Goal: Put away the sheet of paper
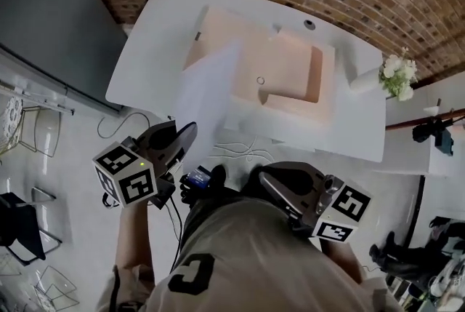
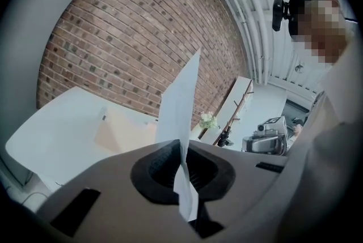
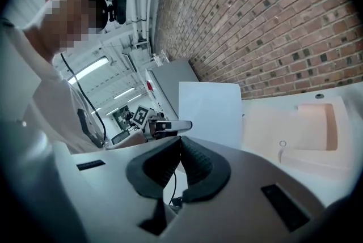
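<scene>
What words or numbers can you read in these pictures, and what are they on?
"C": a dark letter-like mark on the person's beige shirt, perhaps part of a logo.
White sheet of paper, clamped in the left tool: blank.
Black-and-white marker cube on that tool, and the one on the right tool: square patterns only, no words.
Nothing else is readable.

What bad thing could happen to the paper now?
1. The left gripper pinches the sheet of paper only at its bottom edge, so the sheet might slip out or crease.
2. The sheet stands tall with nothing else holding it. The right gripper is shut, empty and apart from it. The sheet may flop or bend on the way to the white table.
</scene>
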### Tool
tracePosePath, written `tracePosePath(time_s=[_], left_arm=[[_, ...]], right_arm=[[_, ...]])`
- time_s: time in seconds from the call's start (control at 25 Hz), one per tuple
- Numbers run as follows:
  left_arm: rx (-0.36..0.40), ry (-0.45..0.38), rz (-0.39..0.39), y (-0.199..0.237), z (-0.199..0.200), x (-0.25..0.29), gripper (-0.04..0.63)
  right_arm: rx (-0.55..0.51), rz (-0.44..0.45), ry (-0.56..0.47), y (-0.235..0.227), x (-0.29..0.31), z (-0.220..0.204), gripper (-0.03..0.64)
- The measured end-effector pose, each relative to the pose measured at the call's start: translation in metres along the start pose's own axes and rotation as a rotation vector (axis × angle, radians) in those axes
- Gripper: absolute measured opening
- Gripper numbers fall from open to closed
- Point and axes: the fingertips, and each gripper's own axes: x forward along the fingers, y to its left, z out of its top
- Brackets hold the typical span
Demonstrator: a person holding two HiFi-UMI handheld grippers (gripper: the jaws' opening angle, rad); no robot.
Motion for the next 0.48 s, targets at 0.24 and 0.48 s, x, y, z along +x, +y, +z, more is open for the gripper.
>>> tracePosePath(time_s=[0.24, 0.48], left_arm=[[0.038, 0.03, 0.009, -0.022, 0.003, 0.038, 0.014], [0.081, 0.058, 0.045, -0.038, 0.017, 0.077, 0.014]], right_arm=[[0.006, -0.006, -0.045, -0.031, -0.03, 0.01, 0.023], [0.0, 0.014, -0.072, -0.062, -0.062, 0.022, 0.023]])
